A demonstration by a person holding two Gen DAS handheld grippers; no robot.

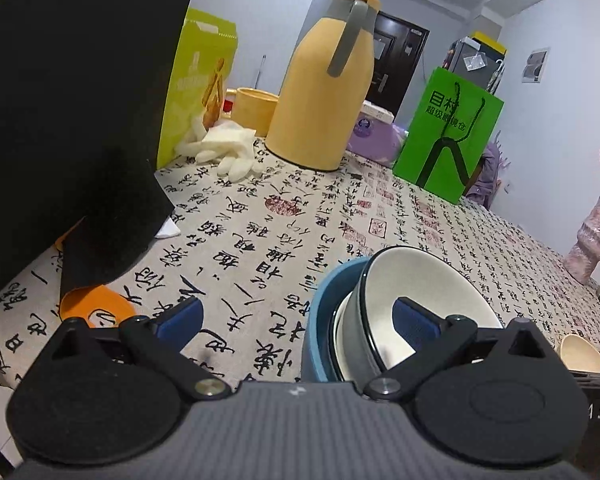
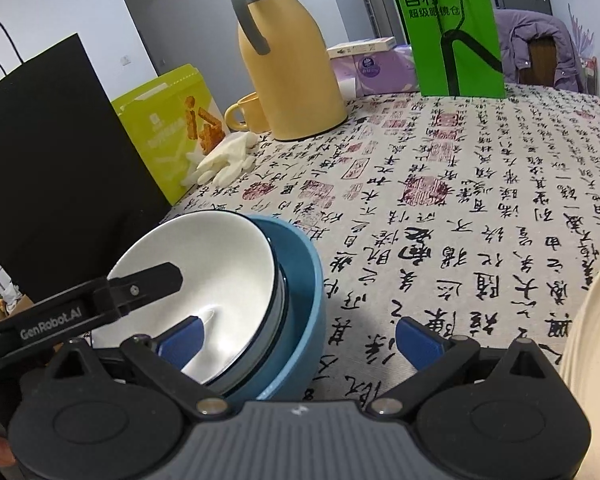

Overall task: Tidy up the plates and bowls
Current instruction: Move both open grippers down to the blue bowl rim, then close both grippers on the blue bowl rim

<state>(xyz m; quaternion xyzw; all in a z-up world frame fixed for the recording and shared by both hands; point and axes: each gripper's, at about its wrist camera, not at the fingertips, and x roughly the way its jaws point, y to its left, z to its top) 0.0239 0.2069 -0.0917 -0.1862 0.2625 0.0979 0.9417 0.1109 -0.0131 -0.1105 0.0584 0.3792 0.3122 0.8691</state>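
White bowl sits tilted inside blue bowl on the tablecloth. My right gripper spread wide, empty, straddling the stack's right rim. My left gripper likewise gaping, right finger over the white bowl. Cream plate far right.
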